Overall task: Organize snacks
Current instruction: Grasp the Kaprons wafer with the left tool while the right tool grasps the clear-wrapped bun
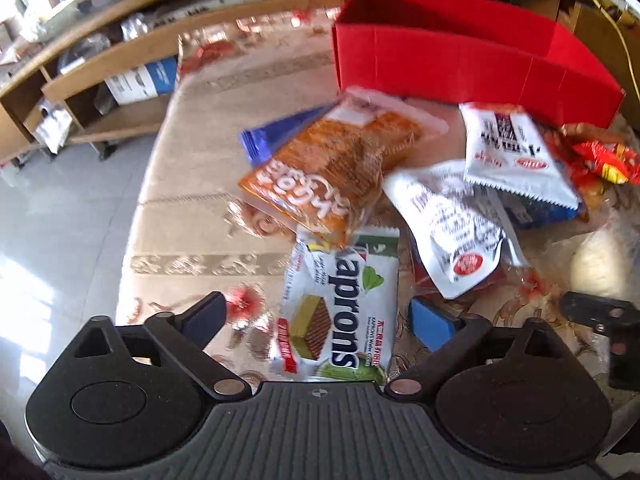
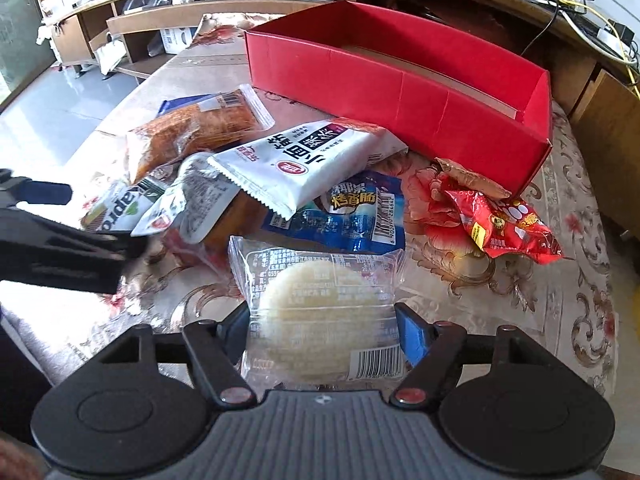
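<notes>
A pile of snack packs lies on a patterned tablecloth in front of an open red box (image 1: 460,56) (image 2: 384,76). My left gripper (image 1: 320,320) is open, its blue-padded fingers on either side of a white Kaprons wafer pack (image 1: 344,312) without touching it. An orange pack (image 1: 324,168) and white sachets (image 1: 512,152) lie beyond it. My right gripper (image 2: 324,332) has its pads against both sides of a clear-wrapped round white cake (image 2: 324,312). A white pack (image 2: 296,164), a blue sausage pack (image 2: 352,216) and a red crumpled pack (image 2: 500,220) lie ahead.
The table's left edge (image 1: 140,216) drops to a tiled floor. Wooden shelves (image 1: 100,80) with clutter stand behind the table. Cables (image 2: 580,8) hang at the back right. The left gripper shows as a black shape at the left of the right wrist view (image 2: 60,240).
</notes>
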The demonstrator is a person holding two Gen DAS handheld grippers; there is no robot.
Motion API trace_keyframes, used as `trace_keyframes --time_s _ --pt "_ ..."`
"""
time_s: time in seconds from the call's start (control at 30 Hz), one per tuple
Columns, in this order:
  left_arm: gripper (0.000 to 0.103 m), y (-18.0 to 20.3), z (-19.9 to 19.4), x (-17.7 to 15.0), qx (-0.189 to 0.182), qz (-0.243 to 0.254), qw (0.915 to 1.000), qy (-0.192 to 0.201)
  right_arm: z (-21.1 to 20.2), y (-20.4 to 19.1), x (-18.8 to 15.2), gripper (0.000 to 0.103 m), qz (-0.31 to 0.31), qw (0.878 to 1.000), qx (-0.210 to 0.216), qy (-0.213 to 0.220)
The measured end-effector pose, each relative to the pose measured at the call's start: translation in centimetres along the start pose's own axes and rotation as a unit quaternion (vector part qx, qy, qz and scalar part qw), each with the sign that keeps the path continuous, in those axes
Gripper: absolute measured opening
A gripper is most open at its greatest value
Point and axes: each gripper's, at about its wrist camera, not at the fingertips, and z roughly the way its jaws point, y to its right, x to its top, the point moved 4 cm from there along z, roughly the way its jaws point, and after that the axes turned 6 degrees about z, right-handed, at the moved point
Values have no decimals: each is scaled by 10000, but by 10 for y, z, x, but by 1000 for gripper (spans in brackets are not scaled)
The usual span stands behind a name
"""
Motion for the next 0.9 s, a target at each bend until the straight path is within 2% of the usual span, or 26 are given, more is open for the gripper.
trace_keyframes --time_s 0.13,0.27,0.4,0.53,0.67,0.9 --pt "98 -12 5 -1 -262 -433 9987 -67 -3 2 -1 78 110 9999 40 -4" --pt "99 -15 4 -5 -221 -367 9991 -5 -6 5 0 78 150 9998 88 27" --pt "95 -16 4 -2 -218 -477 9986 -24 -9 6 1 78 172 9997 131 69" --pt "89 -12 5 3 -181 -371 9991 71 -10 6 0 78 159 9998 119 62" --pt "69 -8 -5 -2 -245 -304 9991 136 -15 6 0 78 164 9997 104 131" --pt "66 -6 -14 -15 -328 -351 9988 2 -26 4 -1 78 112 9995 119 277"
